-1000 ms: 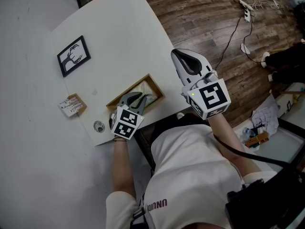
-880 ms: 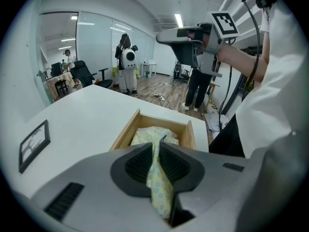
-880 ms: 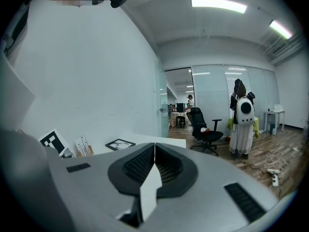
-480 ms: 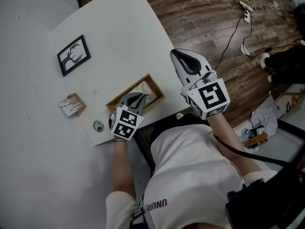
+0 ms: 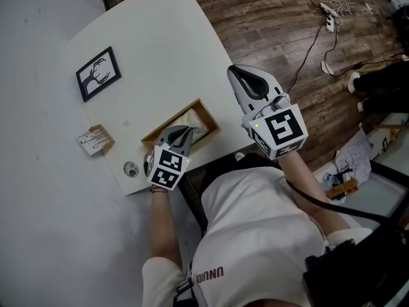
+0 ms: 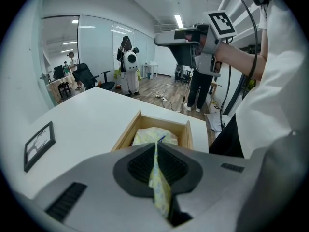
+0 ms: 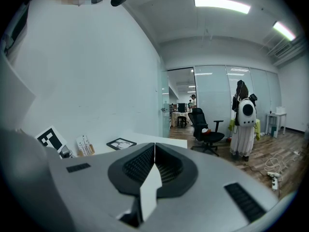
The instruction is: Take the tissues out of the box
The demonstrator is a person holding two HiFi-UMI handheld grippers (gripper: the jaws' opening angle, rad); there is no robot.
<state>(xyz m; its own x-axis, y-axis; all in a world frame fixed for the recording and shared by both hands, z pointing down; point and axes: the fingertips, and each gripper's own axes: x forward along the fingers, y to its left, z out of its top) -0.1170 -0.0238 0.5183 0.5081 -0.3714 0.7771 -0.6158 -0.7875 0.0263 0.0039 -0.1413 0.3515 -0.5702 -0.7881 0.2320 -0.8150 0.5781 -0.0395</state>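
Observation:
An open wooden box (image 5: 209,115) lies near the table's front edge, with pale yellow patterned tissues (image 5: 193,118) inside. My left gripper (image 5: 186,131) is over the near end of the box. Its jaws are closing, and their pads pinch a tissue. In the left gripper view (image 6: 155,144) a folded strip of that tissue (image 6: 159,183) stands between the pads, with the rest of the stack (image 6: 155,135) in the box (image 6: 189,132) ahead. My right gripper (image 5: 234,71) hangs in the air to the right of the box, shut, with nothing seen in it (image 7: 154,146).
A black picture frame (image 5: 99,74) lies at the table's far left. A small card holder (image 5: 96,140) and a small round object (image 5: 131,169) sit left of the box. The table's edge runs just right of the box, over wooden floor with cables (image 5: 332,18). People stand far back in the room.
My left gripper has shifted slightly left and back toward the person. The right gripper has barely moved.

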